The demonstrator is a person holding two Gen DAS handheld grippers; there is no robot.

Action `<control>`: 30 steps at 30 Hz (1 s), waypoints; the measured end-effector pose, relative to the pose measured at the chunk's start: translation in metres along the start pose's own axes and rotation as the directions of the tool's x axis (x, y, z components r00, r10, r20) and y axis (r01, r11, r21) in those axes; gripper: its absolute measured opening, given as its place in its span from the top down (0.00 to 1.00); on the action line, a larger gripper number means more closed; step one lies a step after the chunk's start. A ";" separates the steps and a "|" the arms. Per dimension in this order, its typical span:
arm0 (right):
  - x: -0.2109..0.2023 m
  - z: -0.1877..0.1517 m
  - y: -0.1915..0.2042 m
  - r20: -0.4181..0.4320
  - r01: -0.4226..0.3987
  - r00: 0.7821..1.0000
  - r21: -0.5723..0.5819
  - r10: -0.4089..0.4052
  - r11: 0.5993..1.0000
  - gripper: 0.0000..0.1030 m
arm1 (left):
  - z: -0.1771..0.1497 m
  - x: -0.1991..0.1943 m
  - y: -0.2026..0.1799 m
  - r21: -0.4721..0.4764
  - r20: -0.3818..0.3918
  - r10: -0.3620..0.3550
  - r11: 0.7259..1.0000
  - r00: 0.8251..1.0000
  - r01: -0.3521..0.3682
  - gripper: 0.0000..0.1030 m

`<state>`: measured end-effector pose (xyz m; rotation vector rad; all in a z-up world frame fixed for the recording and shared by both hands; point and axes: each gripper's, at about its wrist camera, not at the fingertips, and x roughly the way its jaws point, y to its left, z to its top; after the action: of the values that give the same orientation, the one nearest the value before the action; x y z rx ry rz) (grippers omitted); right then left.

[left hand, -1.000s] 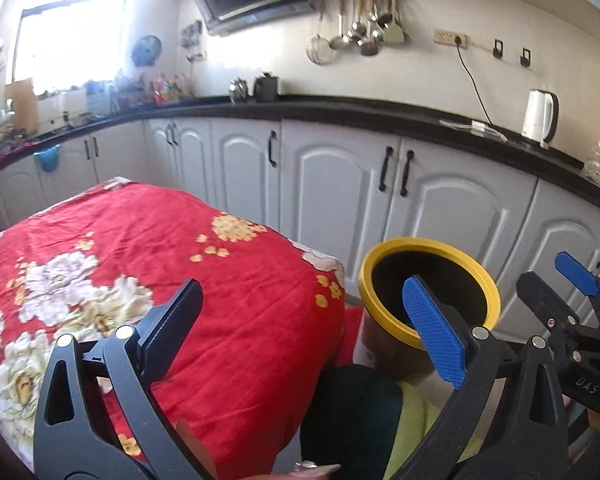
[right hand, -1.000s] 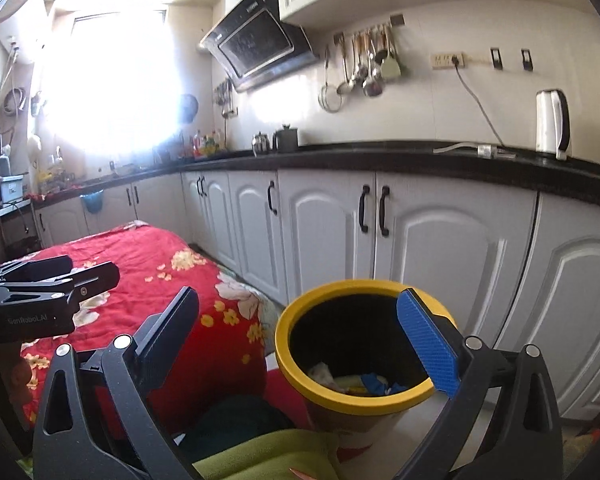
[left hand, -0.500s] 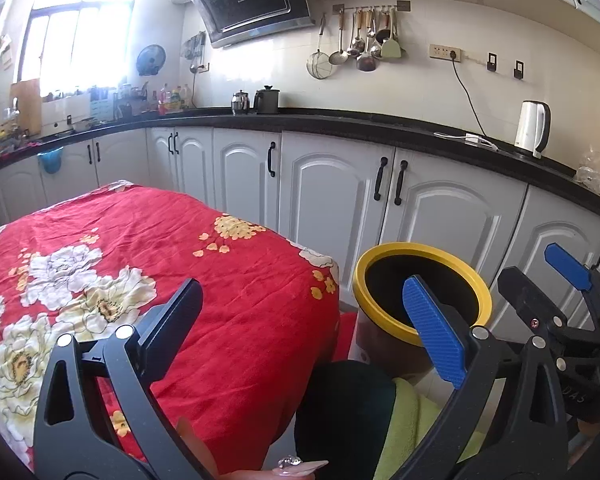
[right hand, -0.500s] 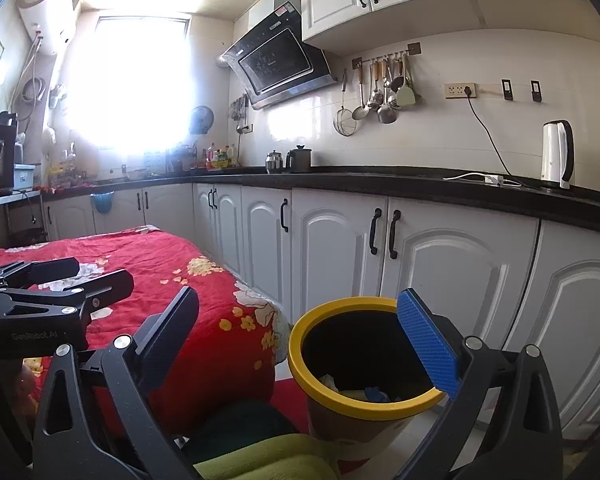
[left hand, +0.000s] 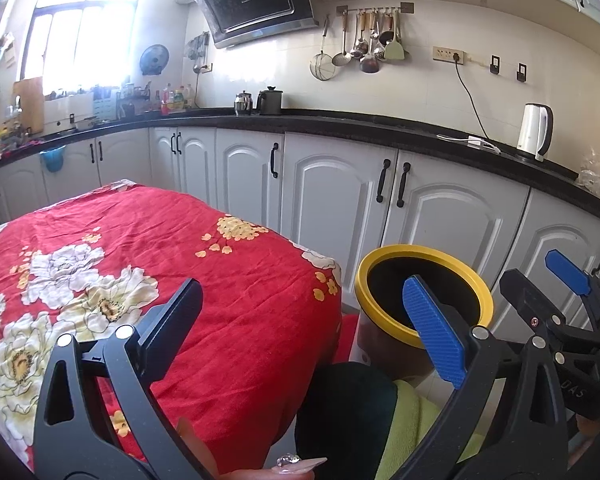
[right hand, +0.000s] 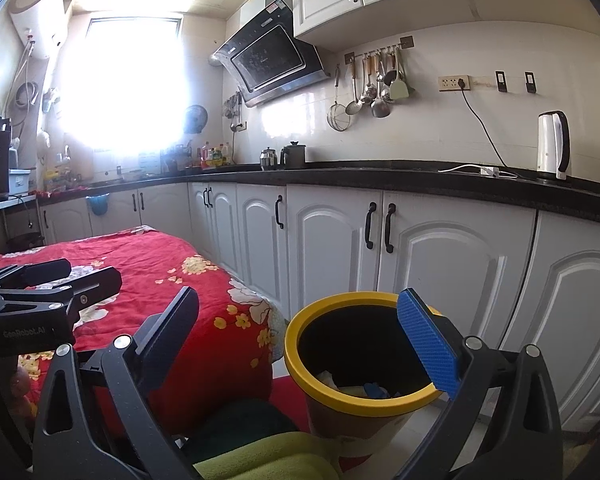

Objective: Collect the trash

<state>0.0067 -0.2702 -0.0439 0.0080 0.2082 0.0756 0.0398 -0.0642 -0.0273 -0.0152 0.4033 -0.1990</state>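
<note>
A trash bin with a yellow rim (left hand: 384, 254) (right hand: 300, 376) stands on the floor beside the table, in front of the white cabinets. Scraps of trash (right hand: 360, 388) lie at its bottom in the right wrist view. My left gripper (left hand: 304, 328) hangs open over the table's near corner, nothing between its fingers. My right gripper (right hand: 304, 336) is open too, raised above and short of the bin, and empty. In the left wrist view the right gripper (left hand: 548, 280) shows at the right edge. The left gripper (right hand: 76, 276) appears at the left of the right wrist view.
A table under a red floral cloth (left hand: 120, 248) (right hand: 160, 260) fills the left. White cabinets (left hand: 440, 216) under a black counter (left hand: 340, 124) run behind the bin, with a kettle (left hand: 534, 132) on top. A person's dark and green clothing (left hand: 380, 412) lies below the grippers.
Both grippers have tilted upward and lifted, so more of the wall and upper cabinets shows. The bin sits lower in both views. Both stay open and empty.
</note>
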 end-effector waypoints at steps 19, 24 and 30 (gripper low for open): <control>0.001 -0.002 -0.002 -0.004 0.003 1.000 0.003 -0.002 1.000 0.06 | 0.000 0.001 0.000 0.000 0.000 0.000 1.000 1.000 0.000 0.11; 0.000 -0.002 -0.002 -0.005 0.004 1.000 0.004 -0.004 1.000 0.06 | 0.000 0.000 0.000 -0.001 -0.001 0.001 1.000 1.000 -0.001 0.11; 0.000 -0.002 -0.002 -0.005 0.003 1.000 0.003 -0.003 1.000 0.06 | 0.000 0.000 0.000 0.000 0.000 0.000 1.000 1.000 0.000 0.11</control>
<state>0.0067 -0.2727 -0.0459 0.0109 0.2130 0.0725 0.0402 -0.0643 -0.0274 -0.0155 0.4034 -0.1988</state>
